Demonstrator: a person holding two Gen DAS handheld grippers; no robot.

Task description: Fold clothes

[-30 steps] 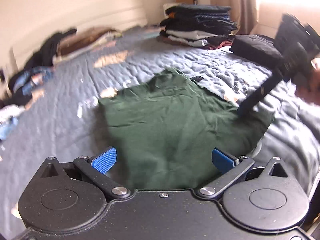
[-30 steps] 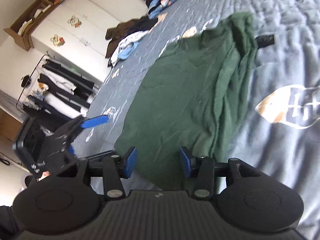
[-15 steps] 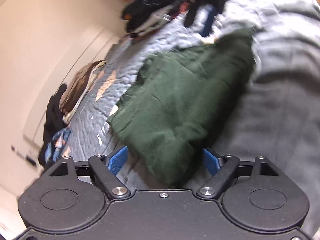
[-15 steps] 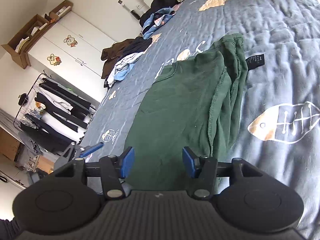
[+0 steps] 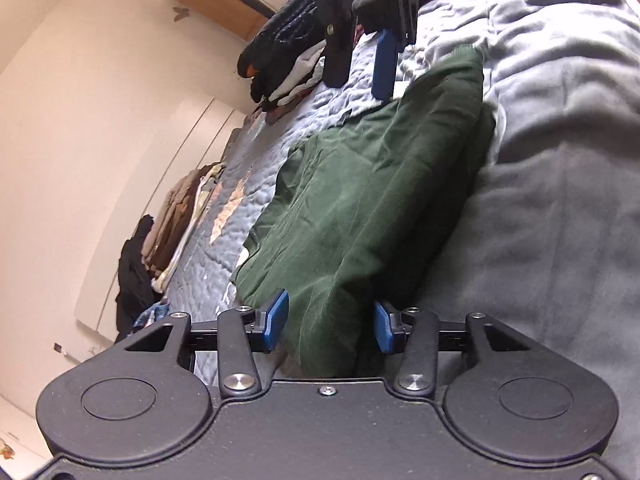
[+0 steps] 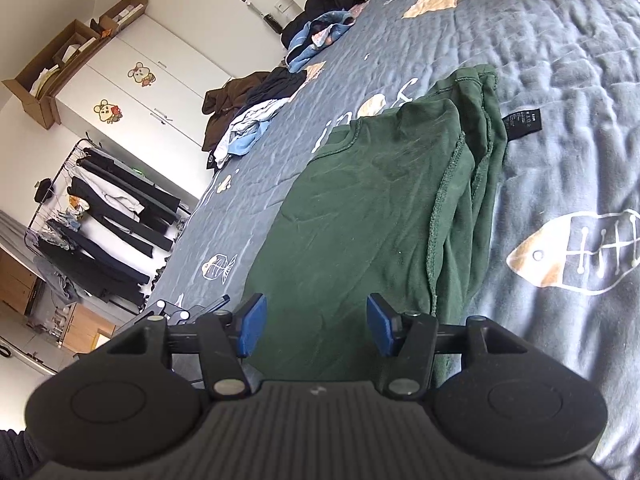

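My left tongs (image 5: 327,326) are closing round the near corner of the green shirt (image 5: 372,208), half-folded on the quilt (image 6: 560,80); right tongs (image 6: 314,322) spread, seemingly empty — pinch every layer, lift both together.

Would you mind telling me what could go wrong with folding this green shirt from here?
1. The left gripper is closing with a thick bunch of the green shirt between its pads; it may grab several layers and drag the whole fold.
2. The right gripper stands open over the shirt's near edge; a lift on one side alone could skew it.
3. The loose label and stacked hems may spill out.
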